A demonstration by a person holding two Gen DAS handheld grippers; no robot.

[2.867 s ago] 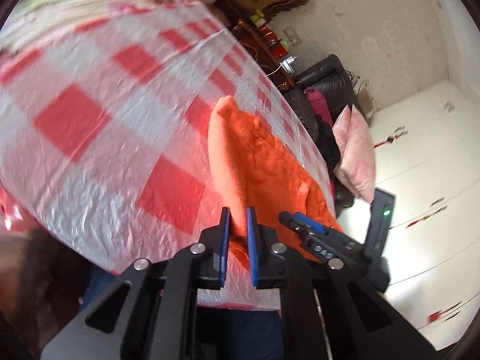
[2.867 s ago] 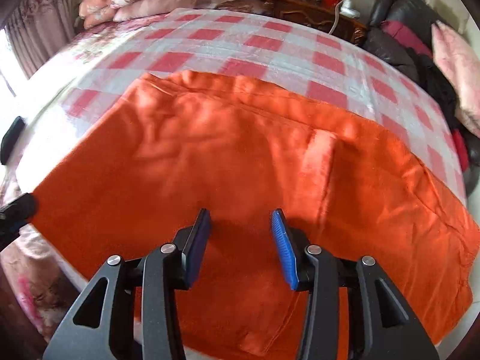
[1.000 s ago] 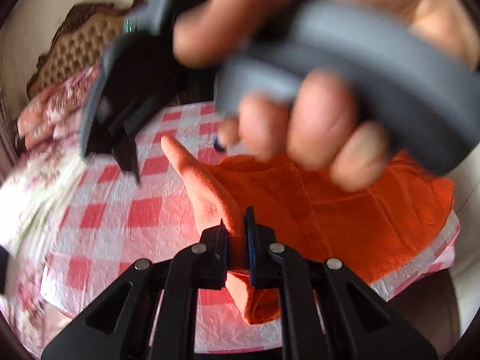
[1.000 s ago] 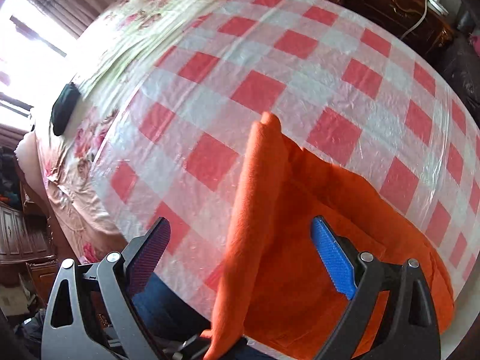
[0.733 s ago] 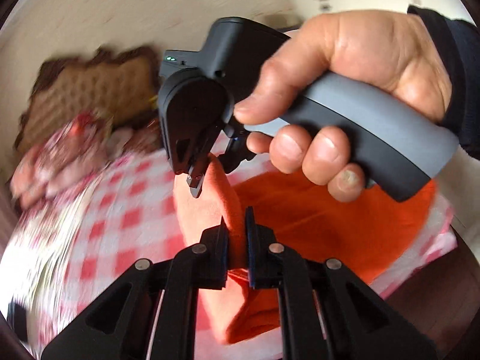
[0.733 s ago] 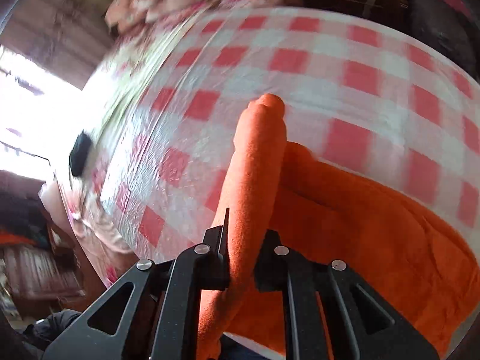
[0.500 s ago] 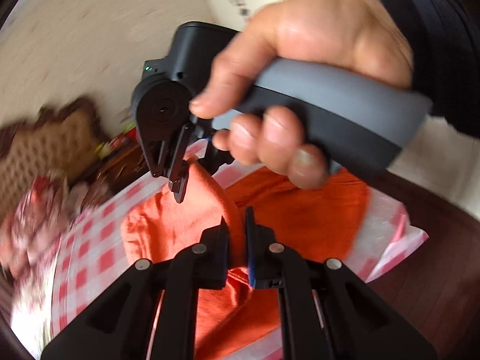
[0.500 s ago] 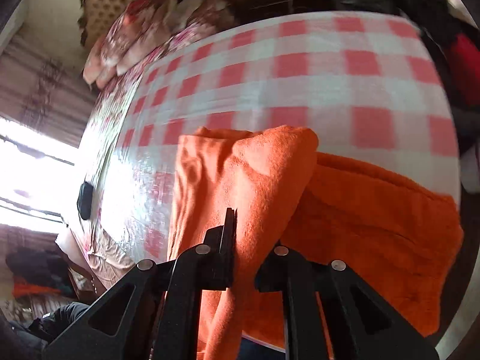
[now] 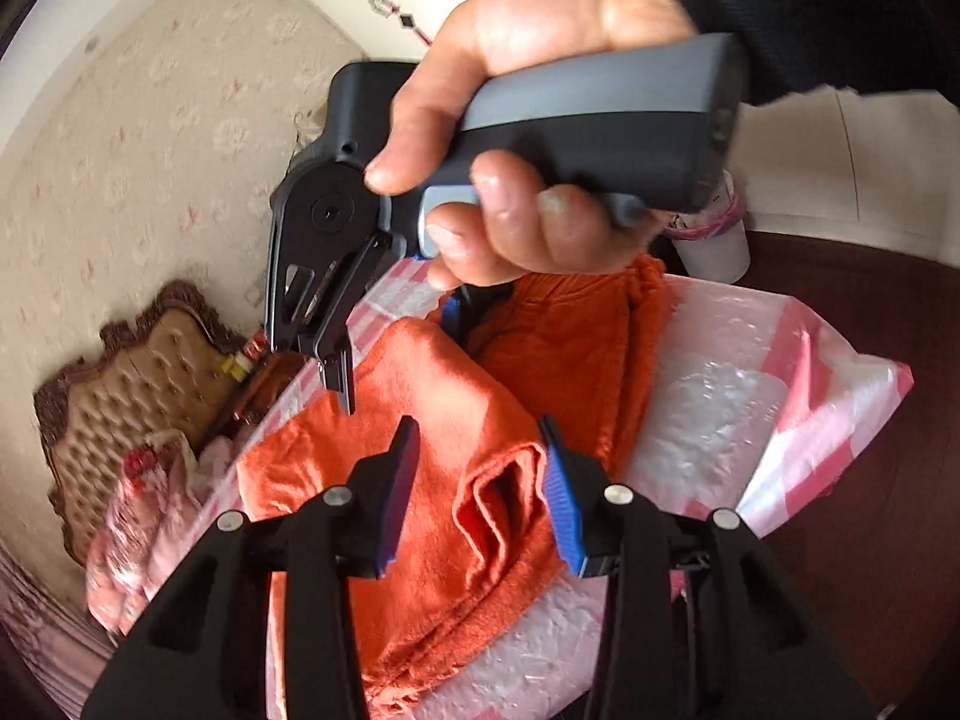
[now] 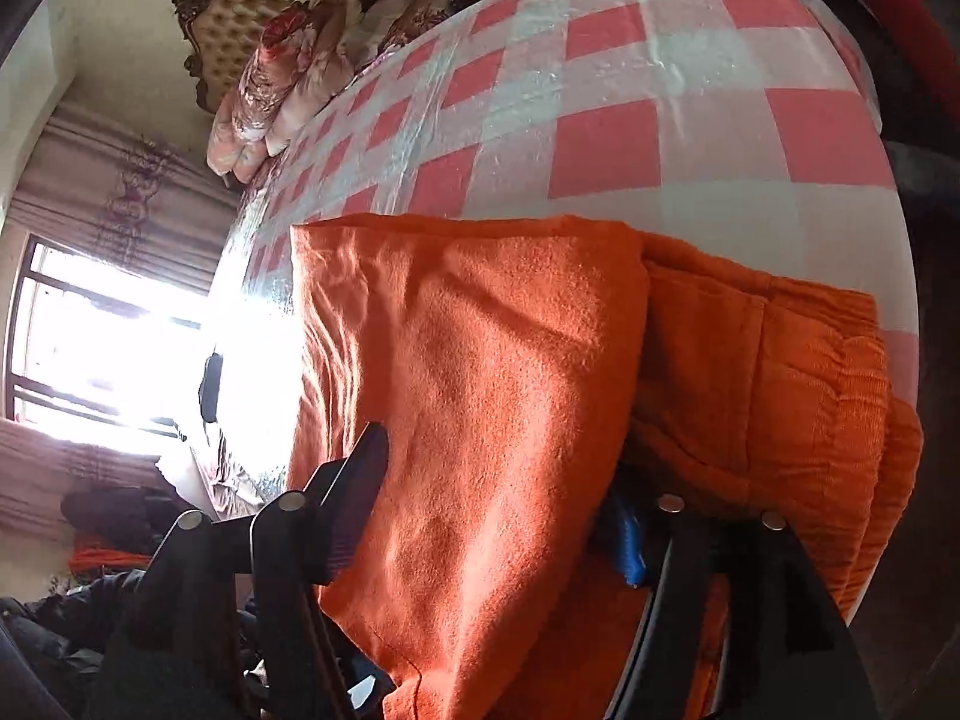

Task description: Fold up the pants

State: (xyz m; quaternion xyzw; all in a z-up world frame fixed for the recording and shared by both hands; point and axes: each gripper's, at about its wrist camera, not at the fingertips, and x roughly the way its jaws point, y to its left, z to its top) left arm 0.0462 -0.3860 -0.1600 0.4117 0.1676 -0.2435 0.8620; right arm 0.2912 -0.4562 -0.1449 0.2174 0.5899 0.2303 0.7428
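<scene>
Now one pair of orange pants point(image 10: 480, 396) lies folded on the checked sheet point(image 10: 606, 144). Two grippers: left gripper point(image 9: 480, 480) spread above a fold, right gripper point(image 10: 498, 516) spread, straddling the top layer.

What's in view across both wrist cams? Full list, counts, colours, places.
pants: 1, orange, folded over on the sheet, between the fingers of both grippers
sheet: 1, red-and-white check plastic, covering the bed
headboard: 1, tan tufted with dark carved frame, at the bed's far end
pillows: a floral pink pile, count unclear, by the headboard
window: 1, bright, with pink curtains, left in the right wrist view
cup: 1, white, behind the right hand in the left wrist view
left gripper: black with blue pads, open around a pants fold
right gripper: black with blue pads, open, cloth draped between the fingers
right hand: 1, bare, dark sleeve, holding the right gripper's grey handle
</scene>
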